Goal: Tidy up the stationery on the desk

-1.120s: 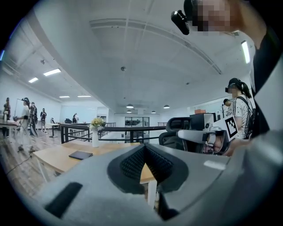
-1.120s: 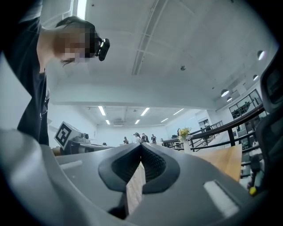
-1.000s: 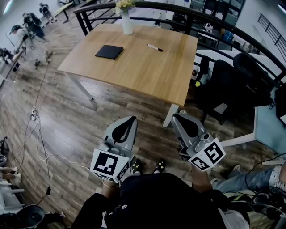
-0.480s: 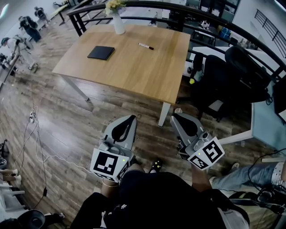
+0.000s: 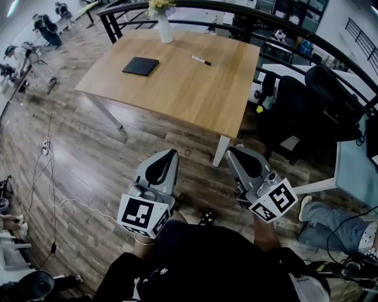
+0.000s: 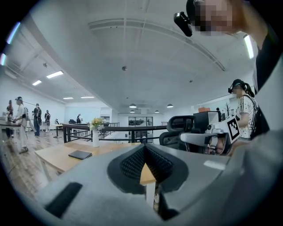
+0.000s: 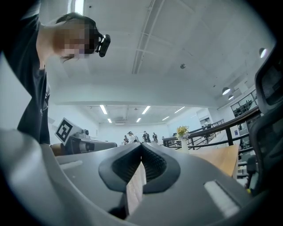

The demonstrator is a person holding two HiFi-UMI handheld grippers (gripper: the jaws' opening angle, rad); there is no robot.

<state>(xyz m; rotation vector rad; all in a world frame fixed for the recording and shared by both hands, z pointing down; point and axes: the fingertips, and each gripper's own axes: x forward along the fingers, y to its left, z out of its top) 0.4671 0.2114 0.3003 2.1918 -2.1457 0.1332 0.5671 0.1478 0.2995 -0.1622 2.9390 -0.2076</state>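
I'm holding both grippers low in front of me, over the wooden floor [image 5: 88, 153] and short of the counter [image 5: 195, 94]. The left gripper [image 5: 170, 154] points roughly level toward the counter. In the left gripper view its fingers [image 6: 132, 163] are clenched pad against pad and hold nothing. The right gripper [image 5: 233, 153] sits just beside it, apart from it, and is tipped slightly upward. In the right gripper view its fingers [image 7: 152, 163] are likewise pressed together and grasp nothing.

The stationery lies on the far half of the counter, well apart from both grippers. A black notebook [image 5: 140, 66] lies flat toward the left side. A marker pen [image 5: 201, 60] with a white barrel and dark ends lies to the right of it, separated from it by bare wood. A white vase [image 5: 165, 29] of yellow flowers stands upright near the far edge, beyond the notebook. The left gripper view shows the same notebook [image 6: 80, 154] in front of the vase [image 6: 95, 137].

A black office chair [image 5: 307, 109] stands off the counter's right side, and a dark railing [image 5: 248, 10] curves behind the counter. A white cable [image 5: 50, 177] trails across the floor on the left.
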